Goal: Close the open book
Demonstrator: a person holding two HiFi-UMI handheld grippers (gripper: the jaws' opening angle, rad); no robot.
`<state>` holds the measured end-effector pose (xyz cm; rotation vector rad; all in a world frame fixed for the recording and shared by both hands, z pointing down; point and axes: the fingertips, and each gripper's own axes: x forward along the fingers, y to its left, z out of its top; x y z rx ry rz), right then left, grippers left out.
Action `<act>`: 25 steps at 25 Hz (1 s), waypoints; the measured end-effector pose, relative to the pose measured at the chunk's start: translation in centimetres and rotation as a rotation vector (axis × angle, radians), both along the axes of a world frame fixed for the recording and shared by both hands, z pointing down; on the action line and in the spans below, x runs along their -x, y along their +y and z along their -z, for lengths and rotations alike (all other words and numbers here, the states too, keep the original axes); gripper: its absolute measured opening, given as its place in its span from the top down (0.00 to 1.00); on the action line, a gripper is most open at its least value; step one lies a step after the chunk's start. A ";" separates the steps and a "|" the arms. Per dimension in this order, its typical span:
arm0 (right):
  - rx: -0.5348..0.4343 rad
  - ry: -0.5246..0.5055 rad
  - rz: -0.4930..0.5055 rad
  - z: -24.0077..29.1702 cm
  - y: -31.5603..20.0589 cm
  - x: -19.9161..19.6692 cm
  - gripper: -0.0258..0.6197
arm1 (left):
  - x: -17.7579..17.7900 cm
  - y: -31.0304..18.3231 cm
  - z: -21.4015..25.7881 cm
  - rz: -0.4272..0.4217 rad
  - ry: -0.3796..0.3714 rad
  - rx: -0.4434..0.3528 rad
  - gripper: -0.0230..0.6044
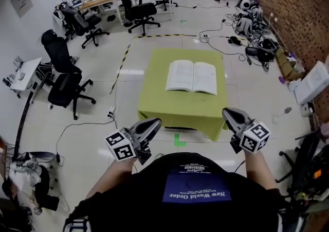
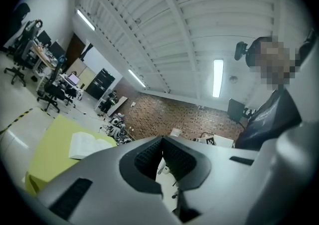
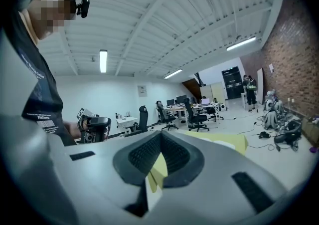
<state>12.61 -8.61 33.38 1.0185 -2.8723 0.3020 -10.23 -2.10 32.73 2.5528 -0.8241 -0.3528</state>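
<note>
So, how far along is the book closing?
Nothing done yet: the book lies open on the yellow-green table. Nothing in hand: left gripper and right gripper are shut, empty, short of the table. Left: reach it and fold one half over.

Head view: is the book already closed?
No, the book lies open, pages up, on the green table.

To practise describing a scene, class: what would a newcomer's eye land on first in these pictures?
First, the open book lying flat on the yellow-green table in mid-floor. Nearer the camera, the left gripper and right gripper point towards it, both short of the table; black office chairs stand at the left.
</note>
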 end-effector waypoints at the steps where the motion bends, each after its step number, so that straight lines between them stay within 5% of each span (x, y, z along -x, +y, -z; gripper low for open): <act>1: 0.002 -0.001 -0.025 0.2 -0.9 0.2 0.98 | 0.5 -1.3 0.1 -0.018 0.003 -0.004 0.95; 13: -0.006 0.018 -0.196 1.4 -9.4 9.0 0.98 | 10.5 -13.9 -0.2 -0.192 -0.003 -0.037 0.95; 25: 0.022 0.024 -0.231 0.1 -16.2 5.9 0.98 | 6.7 -21.0 -2.7 -0.257 -0.022 -0.003 0.95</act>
